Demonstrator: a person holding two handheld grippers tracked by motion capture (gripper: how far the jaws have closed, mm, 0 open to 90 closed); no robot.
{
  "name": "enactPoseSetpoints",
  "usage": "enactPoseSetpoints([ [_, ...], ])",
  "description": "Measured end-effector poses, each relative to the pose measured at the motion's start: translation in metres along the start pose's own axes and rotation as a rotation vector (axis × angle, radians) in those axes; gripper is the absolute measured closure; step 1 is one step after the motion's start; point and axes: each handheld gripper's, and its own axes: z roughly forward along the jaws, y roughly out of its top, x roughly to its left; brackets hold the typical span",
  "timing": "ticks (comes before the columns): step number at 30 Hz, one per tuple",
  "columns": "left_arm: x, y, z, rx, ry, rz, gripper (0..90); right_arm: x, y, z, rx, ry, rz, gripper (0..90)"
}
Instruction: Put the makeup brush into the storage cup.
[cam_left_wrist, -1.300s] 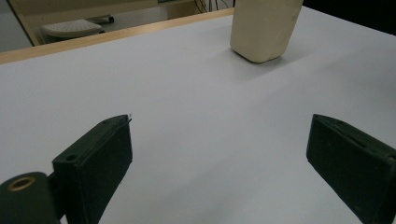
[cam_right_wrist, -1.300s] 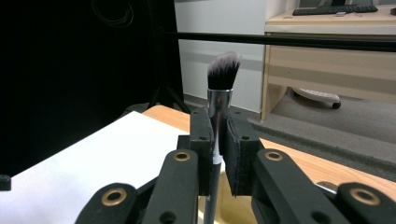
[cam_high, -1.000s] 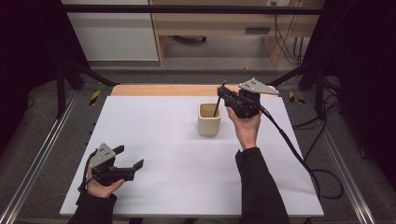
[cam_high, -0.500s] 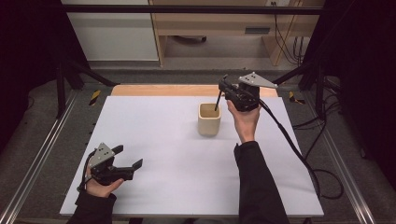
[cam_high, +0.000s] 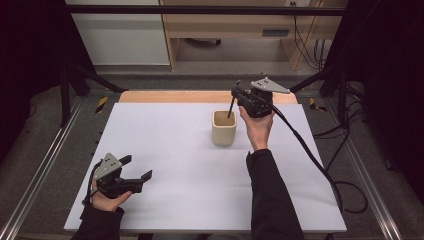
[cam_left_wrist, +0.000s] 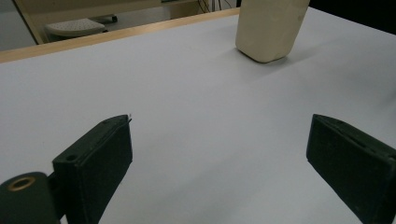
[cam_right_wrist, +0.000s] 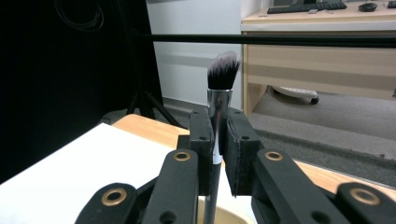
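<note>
Brush (cam_high: 230, 107) lifted higher from cup (cam_high: 223, 128).

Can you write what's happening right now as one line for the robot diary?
right gripper: shut on brush, handle over cup | left gripper: open, idle near table front edge

Beyond the white tabletop (cam_high: 175, 150) with its wooden far edge lay grey floor (cam_high: 220, 80), a pale wooden desk (cam_high: 225, 25), and black curtains (cam_high: 30, 60) at both sides.
</note>
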Motion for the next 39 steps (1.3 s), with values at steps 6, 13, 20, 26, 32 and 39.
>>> enactPoseSetpoints([
  [6,0.0,0.0,0.0,-0.001,-0.001,0.002,6.7,0.002,-0.007,0.008,0.026,-0.002,-0.004,82.9],
  [13,-0.001,0.0,0.0,-0.001,-0.001,0.002,6.7,0.002,-0.015,0.014,0.047,-0.006,0.002,82.8],
  [20,0.0,0.0,0.0,-0.001,0.0,0.002,6.8,0.0,-0.026,0.019,0.075,-0.012,0.015,82.8],
  [26,-0.001,0.0,0.0,-0.001,0.0,0.004,6.7,-0.002,-0.034,0.021,0.095,-0.013,0.022,82.8],
  [32,-0.001,0.0,0.0,0.001,-0.001,0.004,6.8,-0.006,-0.043,0.023,0.112,-0.016,0.036,82.7],
  [39,-0.001,0.0,0.001,0.003,-0.001,0.005,6.8,-0.009,-0.053,0.026,0.134,-0.023,0.047,82.7],
])
